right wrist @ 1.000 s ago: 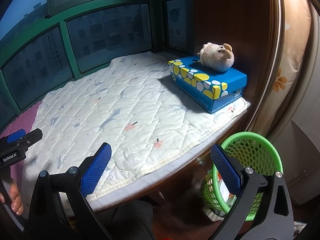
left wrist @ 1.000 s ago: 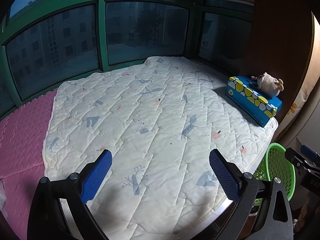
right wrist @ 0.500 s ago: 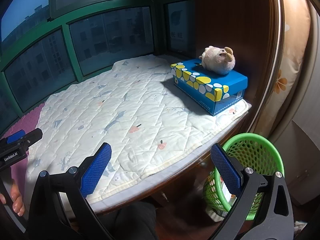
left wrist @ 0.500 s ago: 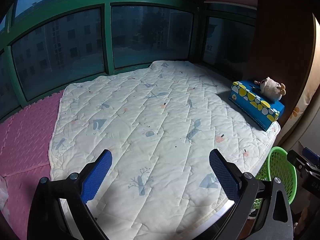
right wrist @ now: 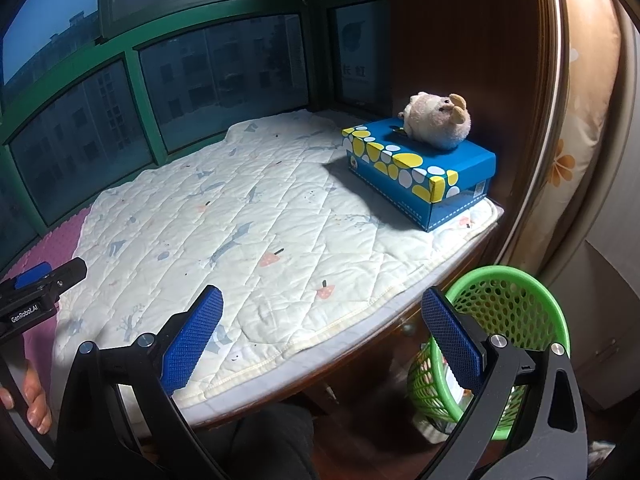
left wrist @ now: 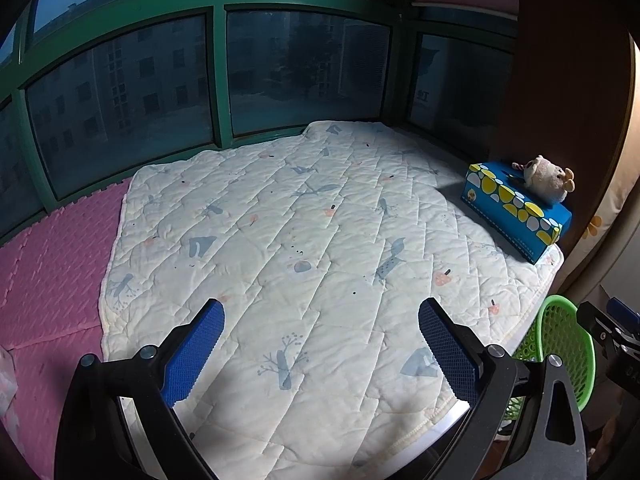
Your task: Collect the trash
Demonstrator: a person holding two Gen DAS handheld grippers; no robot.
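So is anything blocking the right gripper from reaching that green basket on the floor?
Nothing visible does. The right gripper is open and empty; the green basket stands open-topped below the ledge's edge, beyond its right finger.

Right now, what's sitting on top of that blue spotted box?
A small plush toy lies on the blue box, over its top opening. Whatever is inside the box is hidden by the lid and the toy.

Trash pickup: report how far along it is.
Done: the quilt shows no loose trash, and the green basket beside the ledge holds some bits. In hand: nothing; left gripper and right gripper are both open and empty. Left: possibly a pale crumpled thing at the pink mat's edge, too cut off to identify.
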